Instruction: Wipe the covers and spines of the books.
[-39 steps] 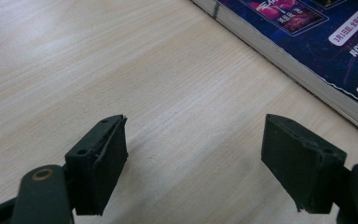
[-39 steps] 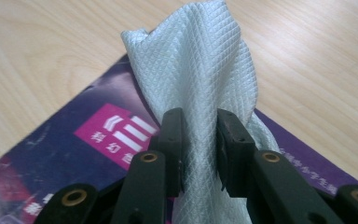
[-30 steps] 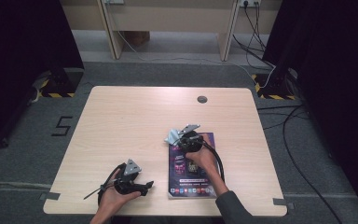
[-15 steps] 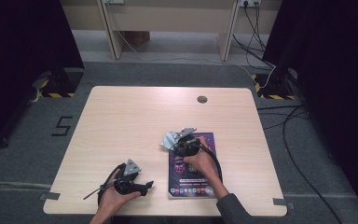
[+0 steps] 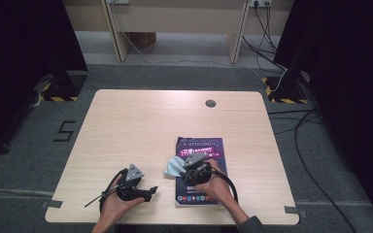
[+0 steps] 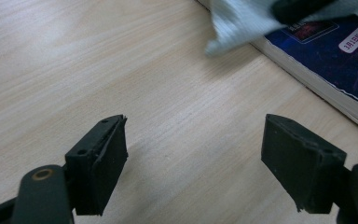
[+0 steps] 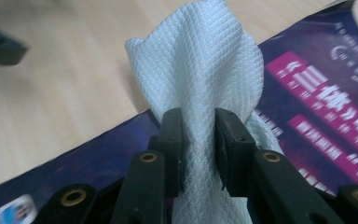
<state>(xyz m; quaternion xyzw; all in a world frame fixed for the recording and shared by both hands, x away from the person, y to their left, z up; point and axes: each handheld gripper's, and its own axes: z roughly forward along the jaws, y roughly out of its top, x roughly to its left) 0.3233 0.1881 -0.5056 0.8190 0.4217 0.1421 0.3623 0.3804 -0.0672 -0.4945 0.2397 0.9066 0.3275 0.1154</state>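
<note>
**Ana:** Dark curtains on both sides, grey floor with cables, and in the middle of the frame the pale wooden counter. What's lying on it?

**Ben:** Biggest thing is the book with the purple cover, lower right of centre in the high view. Its long axis runs from the bottom edge of the counter up toward the small round hole.

**Ana:** And the hands?

**Ben:** The right claw sits over the book's left edge, pinched tight on a pale quilted cloth. In the right gripper view the cloth bunches up between the two black jaws and fans out above them, hanging over the cover and the edge.

**Ana:** The other one?

**Ben:** The left claw rests at lower left of the book, jaws wide apart with nothing but bare wood between them. In its own view the cloth and the book's corner sit at the upper right.

**Ana:** So what does the next stroke depend on?

**Ben:** I'd judge it a wipe of the cover. Most of the cover lies right of the cloth, so the right hand, already on it, is the nearer one.
</note>
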